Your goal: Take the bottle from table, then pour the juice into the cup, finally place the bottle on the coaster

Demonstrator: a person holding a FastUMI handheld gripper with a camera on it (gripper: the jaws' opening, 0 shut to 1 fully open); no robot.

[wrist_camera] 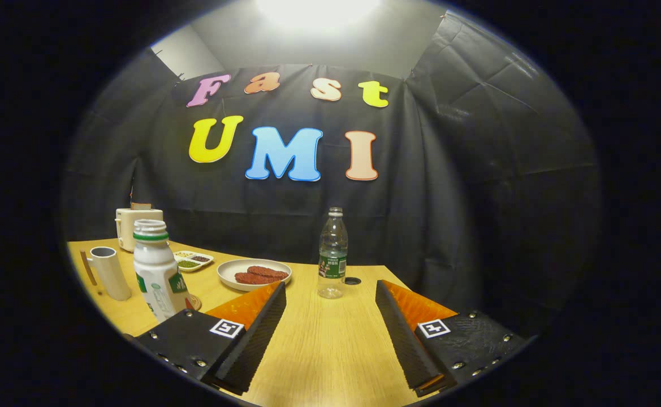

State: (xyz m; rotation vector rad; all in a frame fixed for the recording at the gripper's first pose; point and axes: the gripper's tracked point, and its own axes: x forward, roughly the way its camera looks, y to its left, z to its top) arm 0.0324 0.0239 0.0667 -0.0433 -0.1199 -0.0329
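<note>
On the wooden table (330, 350), our gripper (330, 305) gapes empty; white juice bottle (158, 271) at ten o'clock, beside the cup (109, 271).

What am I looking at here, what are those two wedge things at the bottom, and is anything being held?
Those two wedges are the fingers of handheld tongs that a person carries; the camera rides on them and looks forward along the fingers. They stand open with only bare wooden table between them, so nothing is held. Just beyond them stands a clear plastic bottle. Beside the left finger is a white bottle on a coaster, with a white cup further left. Behind are a plate of food, a small divided dish and a toaster.
</note>
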